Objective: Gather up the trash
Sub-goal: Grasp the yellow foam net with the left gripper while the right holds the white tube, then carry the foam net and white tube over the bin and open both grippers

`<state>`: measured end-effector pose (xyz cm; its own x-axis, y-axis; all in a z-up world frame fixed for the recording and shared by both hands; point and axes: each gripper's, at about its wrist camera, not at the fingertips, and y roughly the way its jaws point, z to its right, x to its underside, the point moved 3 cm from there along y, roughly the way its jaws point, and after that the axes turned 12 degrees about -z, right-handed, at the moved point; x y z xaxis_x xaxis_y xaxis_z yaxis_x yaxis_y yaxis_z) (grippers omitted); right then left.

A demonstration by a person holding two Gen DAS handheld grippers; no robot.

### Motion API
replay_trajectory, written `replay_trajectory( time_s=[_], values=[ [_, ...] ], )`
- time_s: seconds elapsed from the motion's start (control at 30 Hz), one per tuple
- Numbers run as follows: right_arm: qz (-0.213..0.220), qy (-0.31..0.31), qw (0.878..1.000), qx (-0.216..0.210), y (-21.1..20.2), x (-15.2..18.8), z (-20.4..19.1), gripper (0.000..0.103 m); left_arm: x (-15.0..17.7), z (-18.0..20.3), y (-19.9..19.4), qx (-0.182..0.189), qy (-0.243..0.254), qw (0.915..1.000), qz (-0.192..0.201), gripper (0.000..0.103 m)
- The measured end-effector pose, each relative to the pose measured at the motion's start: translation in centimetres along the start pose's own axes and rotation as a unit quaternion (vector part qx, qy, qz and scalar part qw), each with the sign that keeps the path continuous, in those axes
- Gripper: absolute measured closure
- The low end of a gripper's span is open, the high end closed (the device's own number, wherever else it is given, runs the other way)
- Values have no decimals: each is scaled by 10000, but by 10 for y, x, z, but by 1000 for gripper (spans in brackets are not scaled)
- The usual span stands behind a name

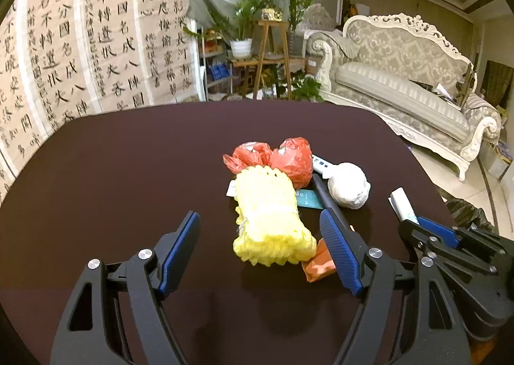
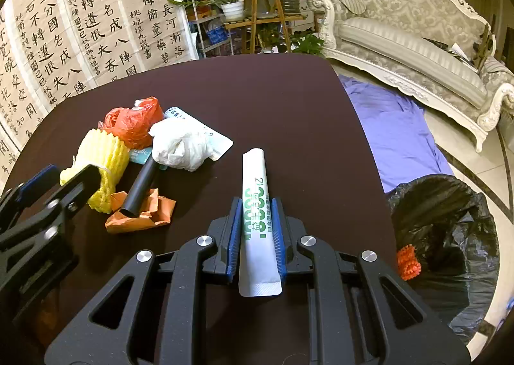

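My left gripper point(image 1: 260, 223) is open, its fingers on either side of a yellow foam net point(image 1: 270, 220) on the dark table point(image 1: 128, 172). Behind the net lie a red plastic bag point(image 1: 286, 159), a white crumpled wad point(image 1: 348, 185), a black tube point(image 1: 324, 193) and an orange wrapper point(image 1: 318, 263). My right gripper point(image 2: 257, 204) is shut on a white sachet with green print point(image 2: 257, 204). The same pile shows at left in the right wrist view: yellow net point(image 2: 99, 156), red bag point(image 2: 135, 122), white wad point(image 2: 183, 146), black tube point(image 2: 141, 186), orange wrapper point(image 2: 144, 214).
A bin lined with a black bag point(image 2: 449, 230) stands on the floor right of the table, with an orange foam net point(image 2: 408, 262) inside. A purple cloth point(image 2: 392, 127) lies on the floor. An ornate sofa point(image 1: 401, 82) and plant stands point(image 1: 273, 43) are beyond the table.
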<state>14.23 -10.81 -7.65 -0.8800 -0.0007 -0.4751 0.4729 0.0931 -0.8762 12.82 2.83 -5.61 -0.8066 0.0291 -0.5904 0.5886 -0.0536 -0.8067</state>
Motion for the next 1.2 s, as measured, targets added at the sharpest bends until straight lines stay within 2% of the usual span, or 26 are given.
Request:
replay_trajectory(
  time_s=[0.07,0.17,0.27,0.4,0.53,0.77,0.87,1.2],
  values=[
    [3,-4,10000,10,0,0,0,84,0,-3,5,64,-59,9999,-118,29],
    [-1,-1,10000,5,0,0,0,84,1,-8,7,216,-131,9994,-232,39],
    [1,-16,10000,29,0,0,0,84,4,-7,6,248,-23,9993,-270,55],
    [10,-55,10000,78,0,1,-1,84,7,-3,0,207,138,9995,-179,62],
    [44,-102,9999,74,-3,3,-3,85,14,-6,-7,190,161,9996,-99,63],
    [370,-168,9992,51,-20,14,-9,85,27,-8,-28,111,212,9996,162,64],
    [482,-155,9987,86,-30,22,-8,85,34,-7,-38,186,208,9993,259,64],
    [788,149,9965,232,-68,52,19,85,46,24,-65,349,480,9966,577,64]
  ],
)
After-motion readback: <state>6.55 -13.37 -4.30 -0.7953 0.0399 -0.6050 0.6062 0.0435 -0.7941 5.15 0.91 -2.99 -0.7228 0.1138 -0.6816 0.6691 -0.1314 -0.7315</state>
